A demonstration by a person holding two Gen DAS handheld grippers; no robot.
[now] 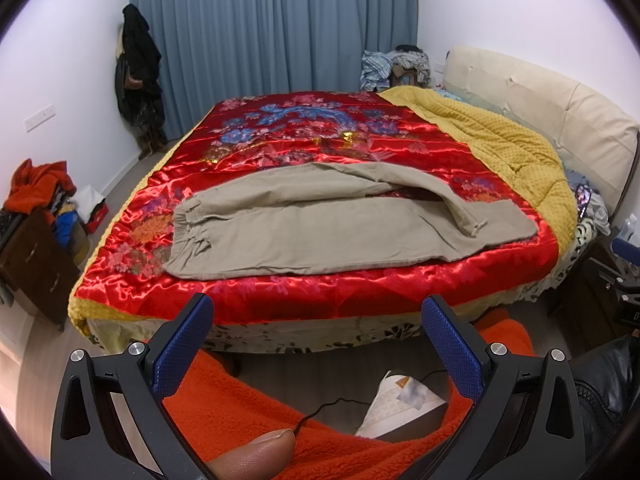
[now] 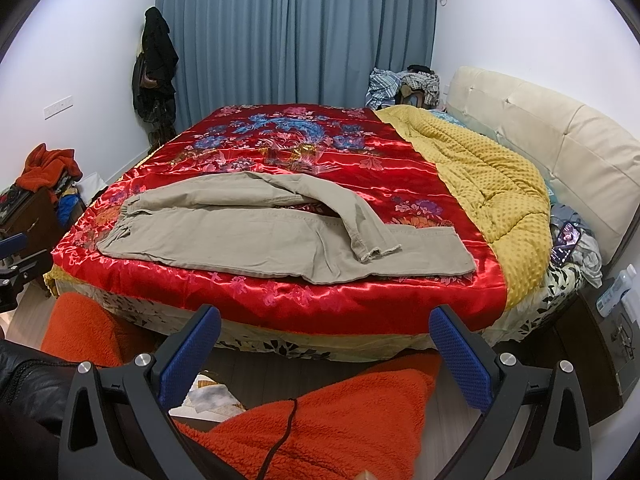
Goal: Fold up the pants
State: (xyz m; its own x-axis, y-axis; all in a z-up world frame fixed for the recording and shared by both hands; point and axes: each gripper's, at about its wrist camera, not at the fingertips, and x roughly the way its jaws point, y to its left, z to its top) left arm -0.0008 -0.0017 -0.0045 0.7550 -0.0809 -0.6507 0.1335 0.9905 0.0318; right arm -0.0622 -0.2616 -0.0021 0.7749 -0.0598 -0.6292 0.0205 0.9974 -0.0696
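Beige pants (image 1: 320, 228) lie across the near part of a red satin bedcover (image 1: 320, 140), waistband to the left, leg ends to the right. The far leg lies crookedly over the near leg, its cuff resting on it. The pants also show in the right wrist view (image 2: 260, 236) on the same bedcover (image 2: 320, 160). My left gripper (image 1: 316, 312) is open and empty, held short of the bed's near edge. My right gripper (image 2: 324, 320) is open and empty, also short of the near edge.
A yellow quilt (image 2: 480, 176) is bunched along the bed's right side against a cream headboard (image 2: 560, 136). A dark drawer unit (image 1: 36, 260) piled with clothes stands at left. Orange fleece-clad legs (image 2: 320, 412) and a cable are below the grippers. A nightstand (image 2: 608, 320) stands at right.
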